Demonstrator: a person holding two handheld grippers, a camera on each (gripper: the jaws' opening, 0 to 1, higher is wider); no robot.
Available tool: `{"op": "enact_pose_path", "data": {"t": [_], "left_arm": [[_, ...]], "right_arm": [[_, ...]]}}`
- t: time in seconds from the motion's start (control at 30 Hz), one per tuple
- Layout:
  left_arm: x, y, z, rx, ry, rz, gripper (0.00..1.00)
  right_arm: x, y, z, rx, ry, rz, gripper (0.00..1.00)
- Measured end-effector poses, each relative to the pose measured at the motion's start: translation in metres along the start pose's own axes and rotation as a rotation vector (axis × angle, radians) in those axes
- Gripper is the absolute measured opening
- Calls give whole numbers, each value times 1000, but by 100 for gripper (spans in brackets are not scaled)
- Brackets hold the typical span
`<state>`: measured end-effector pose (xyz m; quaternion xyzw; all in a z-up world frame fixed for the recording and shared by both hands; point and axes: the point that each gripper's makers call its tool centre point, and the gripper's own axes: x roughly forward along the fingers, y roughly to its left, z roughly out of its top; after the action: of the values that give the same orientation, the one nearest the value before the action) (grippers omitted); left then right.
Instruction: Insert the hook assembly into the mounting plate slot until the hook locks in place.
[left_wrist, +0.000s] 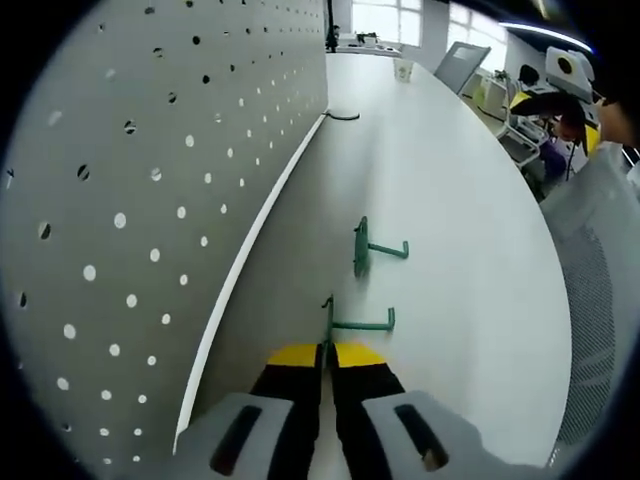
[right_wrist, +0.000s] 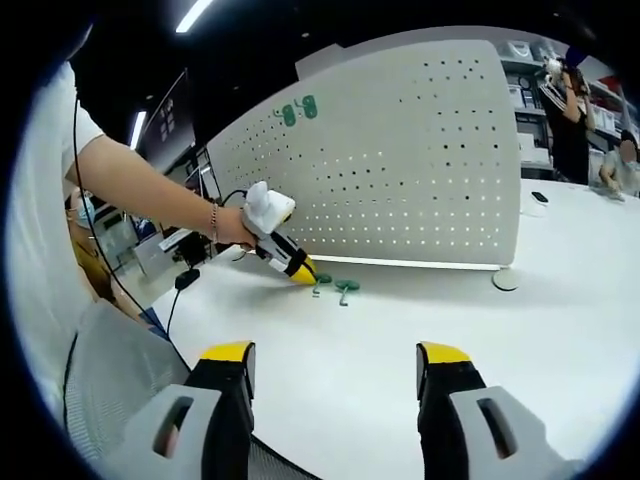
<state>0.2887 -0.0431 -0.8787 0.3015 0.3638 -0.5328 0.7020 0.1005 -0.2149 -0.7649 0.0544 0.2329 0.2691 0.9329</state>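
My left claw (left_wrist: 326, 362) is clamped on the near hook (left_wrist: 345, 322)'s thin plate, the second hook (left_wrist: 366, 246) just ahead on the counter (left_wrist: 450, 200). My right claw (right_wrist: 335, 372) hangs apart. Such an edge grip could twist and slip at the pegboard (left_wrist: 150, 180).

You are working in an open office or lab space: a long white desk (left_wrist: 450, 200) with a grey pegboard partition (right_wrist: 400, 160), ceiling strip lights (right_wrist: 195, 14), shelves (right_wrist: 520, 90) behind, and other people (right_wrist: 570, 110) at neighbouring desks.

Hook (left_wrist: 340, 322) base (behind gripper (left_wrist: 328, 352)) hidden
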Motion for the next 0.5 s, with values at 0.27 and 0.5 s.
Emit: {"op": "enact_pose_path", "data": {"t": [0.27, 0.5], "left_arm": [[0, 0, 1, 31, 1, 0, 3], [-5, 0, 9, 24, -72, 26, 2]], "right_arm": [[0, 0, 0, -1, 1, -1, 62], [0, -1, 0, 3, -4, -5, 62]]}}
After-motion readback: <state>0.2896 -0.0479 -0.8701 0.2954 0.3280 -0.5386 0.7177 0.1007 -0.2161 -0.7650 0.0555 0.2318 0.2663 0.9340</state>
